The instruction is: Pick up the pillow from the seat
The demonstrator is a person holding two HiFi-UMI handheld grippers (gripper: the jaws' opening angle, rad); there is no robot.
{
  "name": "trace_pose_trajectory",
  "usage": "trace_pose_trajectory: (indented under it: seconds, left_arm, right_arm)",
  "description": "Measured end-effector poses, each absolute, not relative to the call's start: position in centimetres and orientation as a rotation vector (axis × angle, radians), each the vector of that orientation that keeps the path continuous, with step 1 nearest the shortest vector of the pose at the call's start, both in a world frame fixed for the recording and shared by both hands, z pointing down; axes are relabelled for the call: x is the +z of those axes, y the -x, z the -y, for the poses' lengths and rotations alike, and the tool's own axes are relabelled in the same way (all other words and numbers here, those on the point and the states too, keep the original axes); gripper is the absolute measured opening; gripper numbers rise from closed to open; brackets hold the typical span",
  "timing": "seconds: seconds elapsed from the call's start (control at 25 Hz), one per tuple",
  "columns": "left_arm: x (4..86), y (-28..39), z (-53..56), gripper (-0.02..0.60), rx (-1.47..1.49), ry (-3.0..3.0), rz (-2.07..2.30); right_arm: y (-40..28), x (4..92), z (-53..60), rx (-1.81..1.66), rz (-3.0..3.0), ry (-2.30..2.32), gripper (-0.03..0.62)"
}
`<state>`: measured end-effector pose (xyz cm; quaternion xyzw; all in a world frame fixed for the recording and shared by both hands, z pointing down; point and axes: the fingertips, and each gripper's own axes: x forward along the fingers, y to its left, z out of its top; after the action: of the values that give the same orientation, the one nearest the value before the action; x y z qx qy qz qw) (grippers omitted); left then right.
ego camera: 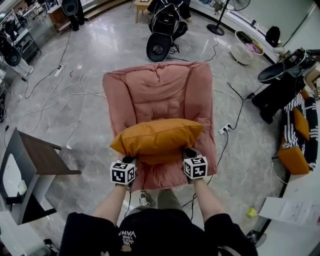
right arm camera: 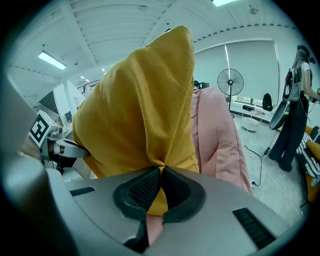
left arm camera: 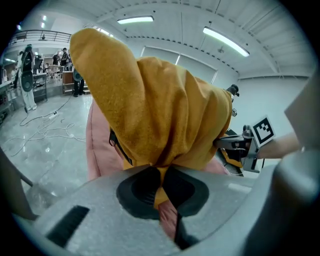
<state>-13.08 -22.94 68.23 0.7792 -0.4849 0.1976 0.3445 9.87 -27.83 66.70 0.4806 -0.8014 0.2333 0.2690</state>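
An orange pillow point(ego camera: 157, 137) hangs just above the pink padded seat point(ego camera: 160, 92), held at its near edge by both grippers. My left gripper point(ego camera: 128, 161) is shut on the pillow's near left corner, and in the left gripper view the orange fabric point(left arm camera: 160, 120) is pinched between the jaws of the left gripper point(left arm camera: 161, 187). My right gripper point(ego camera: 189, 155) is shut on the near right corner; the right gripper view shows the pillow point(right arm camera: 145, 110) bunched into the jaws of the right gripper point(right arm camera: 160, 182), with the pink seat point(right arm camera: 215, 135) behind.
A dark side table point(ego camera: 37, 157) stands at the left. Cables point(ego camera: 60, 90) trail over the grey floor. A fan point(ego camera: 227, 10) and a black stool point(ego camera: 162, 35) stand beyond the seat. Orange cushions point(ego camera: 292, 160) lie at the right.
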Motion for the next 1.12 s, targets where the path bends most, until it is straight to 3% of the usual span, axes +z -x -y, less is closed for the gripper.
trace_pose_trajectory:
  seconds: [0.56,1.12]
  left_arm:
    - [63.1,13.4,19.5,0.02,0.484,-2.204,1.233]
    - [51.0,11.9,18.9,0.02,0.296,-2.507,1.206]
  right_arm:
    - [-10.1,60.8,19.1,0.611,2.192,-1.514,0.008]
    - [-11.4,50.1,15.4,0.438,2.314,-1.731,0.008]
